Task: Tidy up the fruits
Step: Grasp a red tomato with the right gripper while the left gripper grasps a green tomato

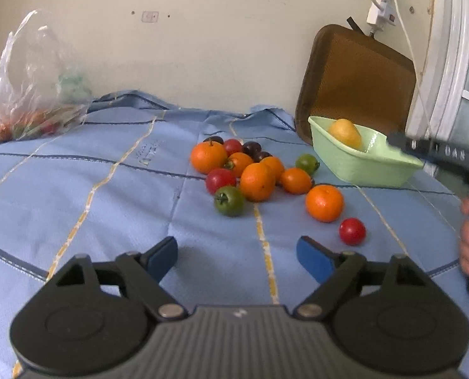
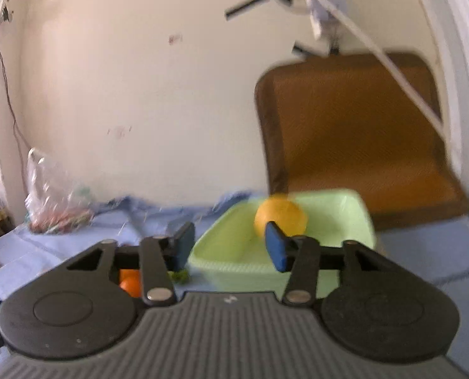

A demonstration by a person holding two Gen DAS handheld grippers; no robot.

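Observation:
A pile of fruits (image 1: 253,170) lies on the blue cloth: oranges, red and green tomatoes, dark plums. One orange (image 1: 324,202) and a red tomato (image 1: 352,231) lie apart to its right. A light green basket (image 1: 360,161) holds a yellow-orange fruit (image 1: 345,132). My left gripper (image 1: 236,257) is open and empty, low over the cloth in front of the pile. My right gripper (image 2: 228,246) is open and empty just before the basket (image 2: 234,252), with the fruit (image 2: 280,218) inside beyond its right finger. The right gripper shows at the left view's right edge (image 1: 439,151).
A clear plastic bag (image 1: 35,88) of produce sits at the far left by the wall. A brown tray (image 1: 357,85) leans on the wall behind the basket. A power strip and cords (image 1: 382,9) hang above. A window frame is at the right.

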